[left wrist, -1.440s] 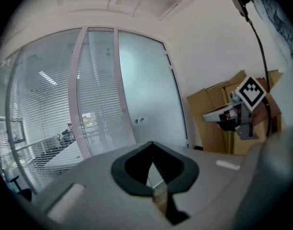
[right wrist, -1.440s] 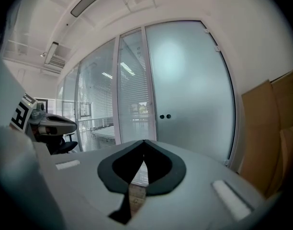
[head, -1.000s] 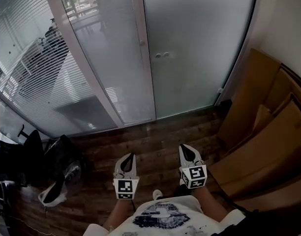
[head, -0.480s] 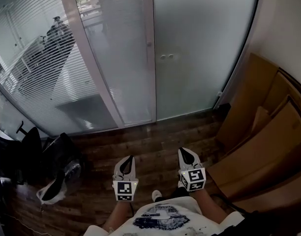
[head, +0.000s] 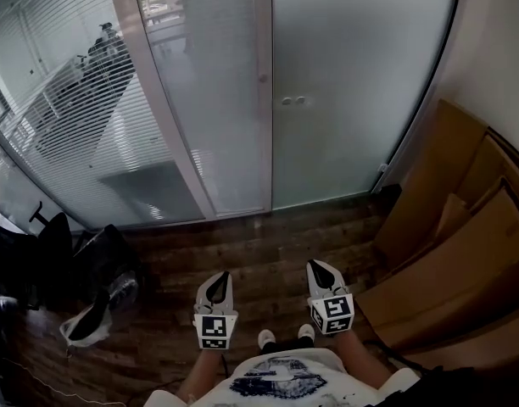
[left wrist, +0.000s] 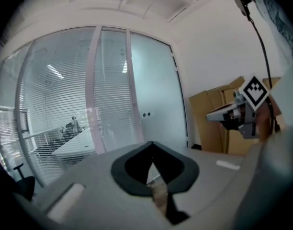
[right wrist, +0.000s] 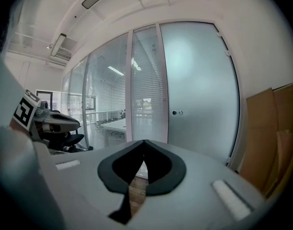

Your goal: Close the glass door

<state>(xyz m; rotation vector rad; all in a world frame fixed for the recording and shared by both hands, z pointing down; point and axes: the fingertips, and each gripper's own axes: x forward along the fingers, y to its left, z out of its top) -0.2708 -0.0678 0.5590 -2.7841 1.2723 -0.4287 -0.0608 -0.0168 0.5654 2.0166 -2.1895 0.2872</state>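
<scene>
Both grippers had jaws pressed together on nothing: the left gripper [head: 217, 282] and right gripper [head: 320, 271] hung low by the person's body, probably because no push was needed. Beyond a stretch of floor [head: 268, 240], well apart from them, the door [head: 353, 83] stood flush against its frame, seemingly shut. Cardboard [head: 463, 227] leaned at its right.

The head camera is looking steeply down at the near floor [head: 268, 244] and the far glass door [head: 353, 83]. Both gripper cameras are looking from low down at that same door.
</scene>
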